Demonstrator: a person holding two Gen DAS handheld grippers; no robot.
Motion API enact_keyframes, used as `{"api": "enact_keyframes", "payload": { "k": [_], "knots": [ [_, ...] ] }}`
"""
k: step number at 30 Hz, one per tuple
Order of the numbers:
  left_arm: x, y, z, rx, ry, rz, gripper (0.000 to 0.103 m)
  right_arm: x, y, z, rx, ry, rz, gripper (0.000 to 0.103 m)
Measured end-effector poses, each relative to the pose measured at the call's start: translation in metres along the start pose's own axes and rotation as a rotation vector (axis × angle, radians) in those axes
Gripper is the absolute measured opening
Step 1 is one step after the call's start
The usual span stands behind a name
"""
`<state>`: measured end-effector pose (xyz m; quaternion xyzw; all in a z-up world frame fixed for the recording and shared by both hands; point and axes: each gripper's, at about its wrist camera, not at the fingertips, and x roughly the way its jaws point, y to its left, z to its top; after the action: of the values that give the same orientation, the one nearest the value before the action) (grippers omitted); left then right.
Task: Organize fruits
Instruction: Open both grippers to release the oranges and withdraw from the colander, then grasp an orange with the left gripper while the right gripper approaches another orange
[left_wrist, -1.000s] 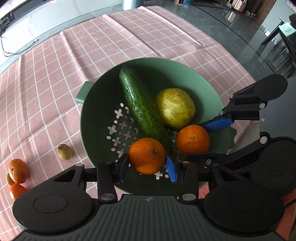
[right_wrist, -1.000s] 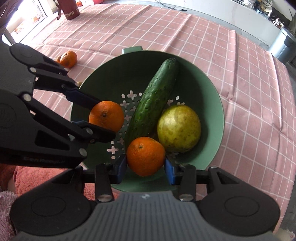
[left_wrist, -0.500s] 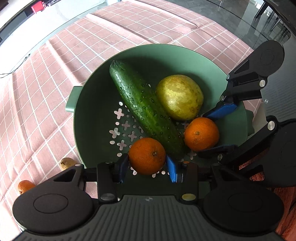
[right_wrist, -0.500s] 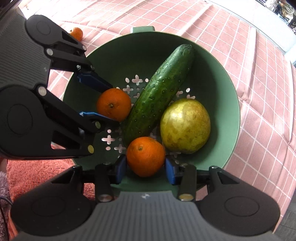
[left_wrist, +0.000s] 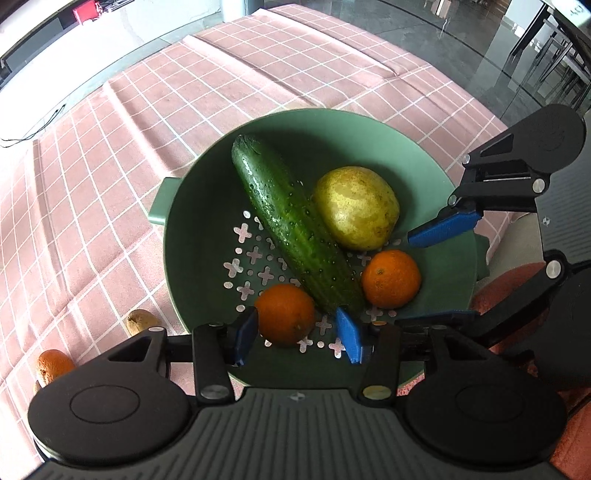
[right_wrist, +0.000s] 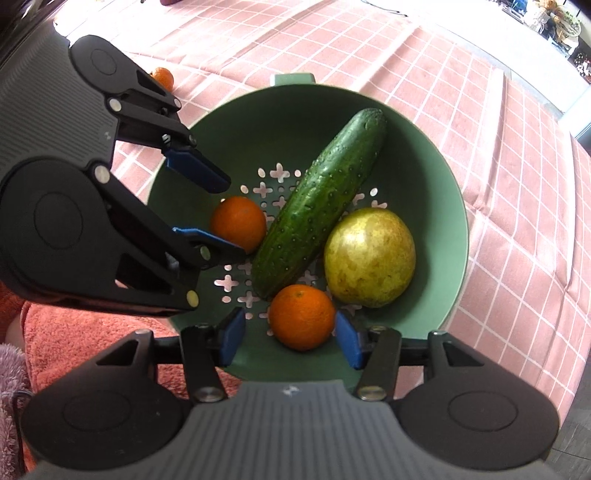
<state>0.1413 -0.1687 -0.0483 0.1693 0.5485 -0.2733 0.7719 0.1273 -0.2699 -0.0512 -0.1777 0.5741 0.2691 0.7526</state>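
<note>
Pink checked tablecloth (left_wrist: 110, 155) under a green colander (left_wrist: 192, 229). Nearest, left gripper (left_wrist: 297, 334) open astride one orange (left_wrist: 284, 314); right gripper (right_wrist: 290, 334) open astride another (right_wrist: 302, 316). Beyond — cucumber (left_wrist: 295, 229) lying diagonally between the two oranges, pear (left_wrist: 356, 206) farther back.

Inside the green perforated plastic colander (left_wrist: 207, 206), a long dark-green cucumber (left_wrist: 295, 229) lies diagonally across the floor, splitting it in two. On one side the bare perforated floor stays open beyond a round orange (left_wrist: 286, 314). The other side is crowded: a yellow-green pear (left_wrist: 356, 206) and a second orange (left_wrist: 390, 278) sit close together, the pear touching the cucumber.
</note>
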Motion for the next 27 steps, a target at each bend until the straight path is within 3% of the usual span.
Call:
{"api": "enact_keyframes", "payload": {
  "k": [8,16,21,27],
  "knots": [
    [-0.046,0.013,-0.021,-0.073,-0.136,0.005,0.058,-0.03,0.018,-0.007,0.075,-0.146,-0.044,0.057],
    [-0.092,0.051,-0.057,-0.172,-0.28,0.062,0.058,-0.056,0.058,-0.002,0.23,-0.402,0.018,0.057],
    [-0.101,0.085,-0.084,-0.257,-0.339,0.089,0.058,-0.047,0.09,0.016,0.294,-0.517,0.008,0.057],
    [-0.097,0.129,-0.115,-0.39,-0.366,0.08,0.058,-0.019,0.121,0.039,0.329,-0.58,-0.028,0.058]
  ]
}}
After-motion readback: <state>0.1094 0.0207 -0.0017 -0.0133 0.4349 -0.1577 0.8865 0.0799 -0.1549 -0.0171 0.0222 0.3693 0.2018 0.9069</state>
